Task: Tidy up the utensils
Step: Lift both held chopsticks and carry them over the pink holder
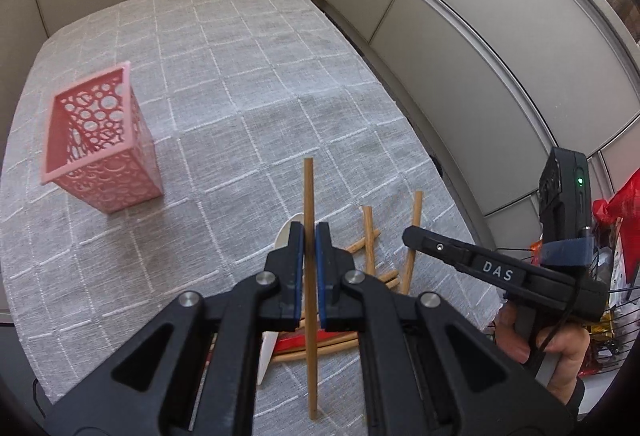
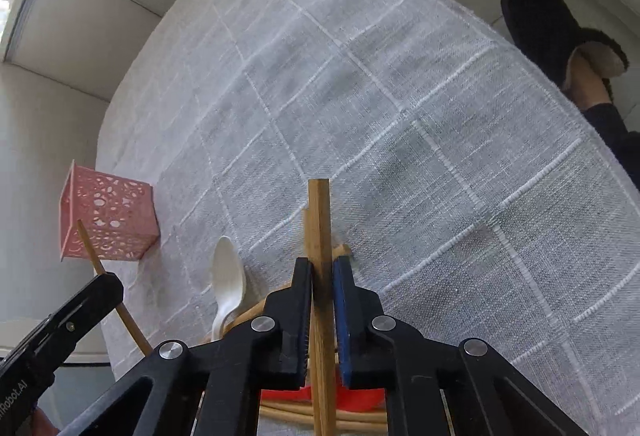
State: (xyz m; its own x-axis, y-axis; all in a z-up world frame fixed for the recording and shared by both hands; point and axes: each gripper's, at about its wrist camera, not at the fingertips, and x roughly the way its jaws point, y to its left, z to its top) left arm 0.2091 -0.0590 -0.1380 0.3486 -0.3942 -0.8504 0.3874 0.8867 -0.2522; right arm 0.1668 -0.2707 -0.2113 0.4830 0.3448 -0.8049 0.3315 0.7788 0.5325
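My left gripper [image 1: 308, 232] is shut on a wooden chopstick [image 1: 309, 196] that runs up between its blue pads, held above the table. My right gripper [image 2: 322, 268] is shut on another wooden chopstick [image 2: 319, 220]. The right gripper also shows at the right of the left wrist view [image 1: 412, 236]. A pile of chopsticks [image 1: 370, 248], a white plastic spoon [image 2: 227, 284] and a red utensil [image 2: 356, 398] lie below the grippers. A pink perforated holder [image 1: 100, 140] stands upright at the left; it also shows in the right wrist view [image 2: 108, 216].
A grey checked tablecloth [image 1: 248, 84] covers the table. Pale cabinet panels [image 1: 480, 56] run behind and to the right. A wire basket with red packaging [image 1: 612, 236] sits at the far right. A slippered foot [image 2: 560, 36] stands beyond the table edge.
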